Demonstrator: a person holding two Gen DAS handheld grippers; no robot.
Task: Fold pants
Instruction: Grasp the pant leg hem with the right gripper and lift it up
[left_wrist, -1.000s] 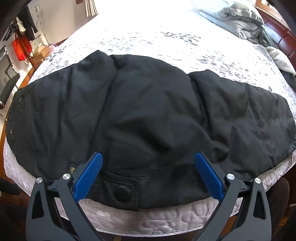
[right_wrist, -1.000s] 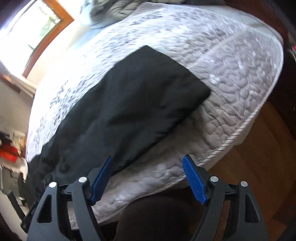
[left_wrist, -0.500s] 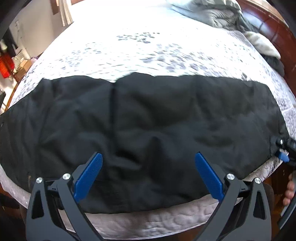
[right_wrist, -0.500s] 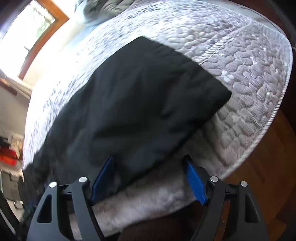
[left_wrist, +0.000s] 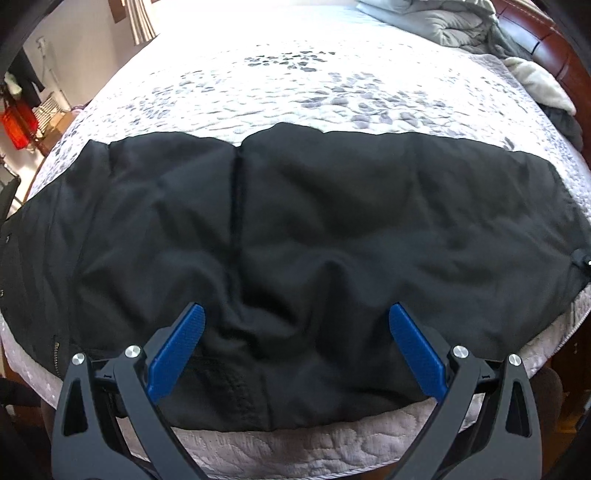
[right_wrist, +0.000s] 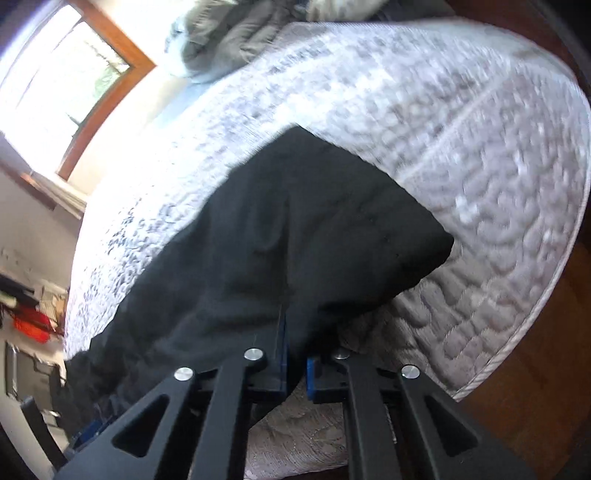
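**Right tool clamps the pant cuff**

A second ago my right tool (right_wrist: 295, 363) hung spread over the bed (right_wrist: 480, 184) edge; now its blue pads are pressed together on the near edge of the pants (right_wrist: 295, 229), close to the cuff end. I take that as the grip that starts the fold.

My left tool (left_wrist: 295, 332) has slid right along the garment and hovers spread above the near edge, pinching nothing. The black pants lie flat across the bed's near side, waistband far left, cuffs right, cloth directly under the open jaws.
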